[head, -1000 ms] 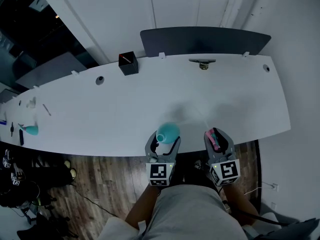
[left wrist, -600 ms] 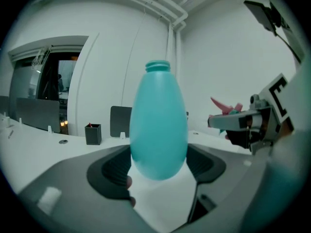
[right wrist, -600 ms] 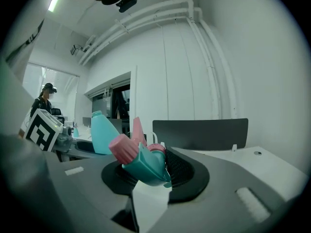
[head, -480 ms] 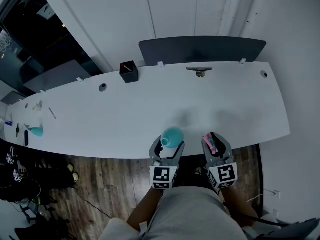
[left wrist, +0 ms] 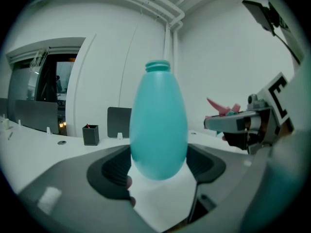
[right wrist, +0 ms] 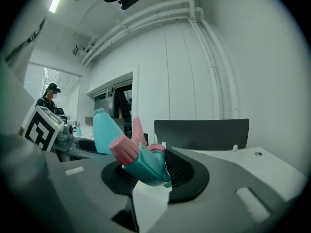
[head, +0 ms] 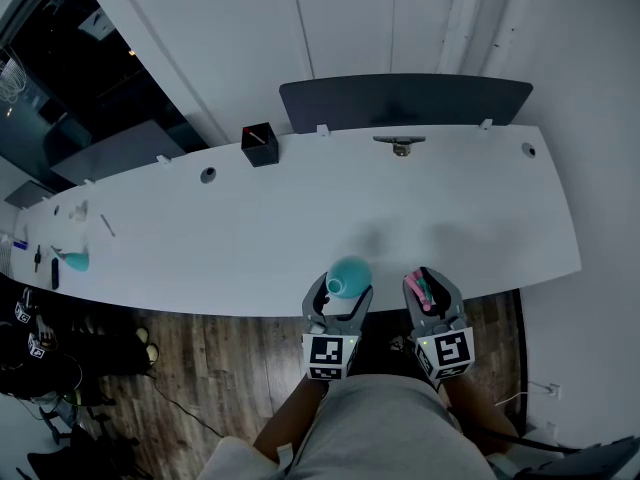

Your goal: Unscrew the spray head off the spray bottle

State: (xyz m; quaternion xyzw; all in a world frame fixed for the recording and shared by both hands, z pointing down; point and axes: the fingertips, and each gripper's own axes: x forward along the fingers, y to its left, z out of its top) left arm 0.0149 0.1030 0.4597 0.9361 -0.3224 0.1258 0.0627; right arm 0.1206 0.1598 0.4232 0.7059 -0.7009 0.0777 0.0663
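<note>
The big job looks done to me. The left gripper (head: 340,294) has its jaws set wide around the fat belly of the spray bottle (left wrist: 159,125), and the pads press on both sides of it. The bottle stands upright. Its neck (left wrist: 158,66) is bare and open at the top, and there is nothing screwed onto it.

The right gripper (head: 430,288) has its jaws set narrow. They are closed on the spray head (right wrist: 141,161), which is the blue-green piece with the pink tip and pink trigger. The head lies tilted between the jaws with the pink tip pointing toward the camera.

From the head view, the two grippers sit side by side at the near edge of the white surface (head: 250,228). The bottle and the head are near each other but do not touch. So the head is off the bottle, which is what the task asked for.

I think all that is left is to put both pieces down on the surface and let go. I would set the bottle down standing up so it does not roll. I cannot tell if there is any liquid inside it, so I would keep it straight up to be safe.
</note>
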